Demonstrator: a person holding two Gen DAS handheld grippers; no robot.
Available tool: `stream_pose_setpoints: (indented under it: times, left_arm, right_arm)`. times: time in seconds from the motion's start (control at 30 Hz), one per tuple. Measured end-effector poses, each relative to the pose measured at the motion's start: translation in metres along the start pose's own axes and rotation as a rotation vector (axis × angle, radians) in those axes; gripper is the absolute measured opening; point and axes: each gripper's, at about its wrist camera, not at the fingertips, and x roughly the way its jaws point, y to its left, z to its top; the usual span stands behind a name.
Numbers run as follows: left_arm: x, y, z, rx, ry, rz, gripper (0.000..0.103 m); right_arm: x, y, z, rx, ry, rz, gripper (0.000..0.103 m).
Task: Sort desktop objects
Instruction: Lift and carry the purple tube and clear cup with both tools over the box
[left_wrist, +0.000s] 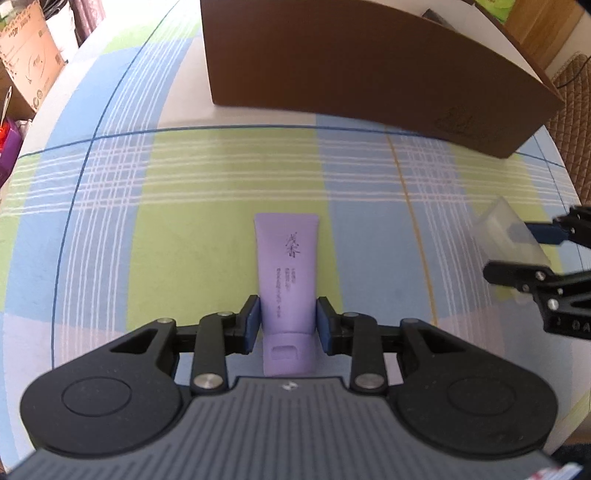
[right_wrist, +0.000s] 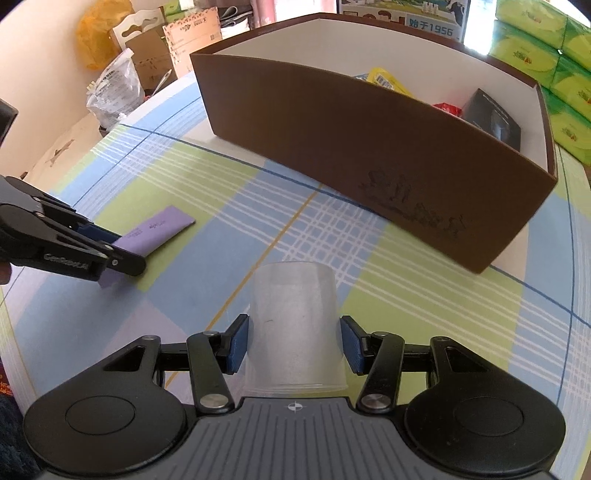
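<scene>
with the left tongs (left_wrist: 287, 325) clamped on the purple tube (left_wrist: 286, 266) and the right tongs (right_wrist: 295, 345) gripping the clear cup (right_wrist: 293, 325), lift both straight, clearing the brown box (right_wrist: 369, 147) wall.

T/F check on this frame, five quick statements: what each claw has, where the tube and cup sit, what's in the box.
1. The left claw grips a lilac plastic tube. True.
2. The right claw holds a red metal can. False: a translucent plastic cup sits between its pads.
3. The brown cardboard box is empty. False: a yellow packet and a black carton lie inside.
4. The tube lies on the checked tablecloth, outside the box. True.
5. The cup is already inside the box. False: it is in front of the box.
</scene>
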Motion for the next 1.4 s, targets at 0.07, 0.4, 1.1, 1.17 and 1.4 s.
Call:
stream_pose_setpoints:
  times: [0.07, 0.4, 1.1, 1.17, 1.4]
  left_arm:
    - [0.002, -0.002, 0.003, 0.009, -0.004, 0.007, 0.027]
    - [0.002, -0.003, 0.002, 0.068, -0.018, 0.014, 0.027]
    - [-0.020, -0.008, -0.002, 0.092, -0.055, -0.010, 0.027]
    - [-0.021, -0.011, -0.002, 0.101, -0.059, -0.014, 0.027]
    - [-0.025, -0.023, 0.000, 0.126, -0.081, -0.030, 0.027]
  right_arm:
    - [-0.001, -0.001, -0.003, 0.007, 0.004, -0.003, 0.049]
    - [-0.006, -0.001, -0.006, 0.025, 0.000, -0.007, 0.049]
    - [-0.015, -0.005, -0.013, 0.058, -0.009, -0.021, 0.049]
    - [-0.016, -0.007, -0.015, 0.069, -0.011, -0.025, 0.049]
    - [-0.022, -0.014, -0.020, 0.099, -0.012, -0.039, 0.049]
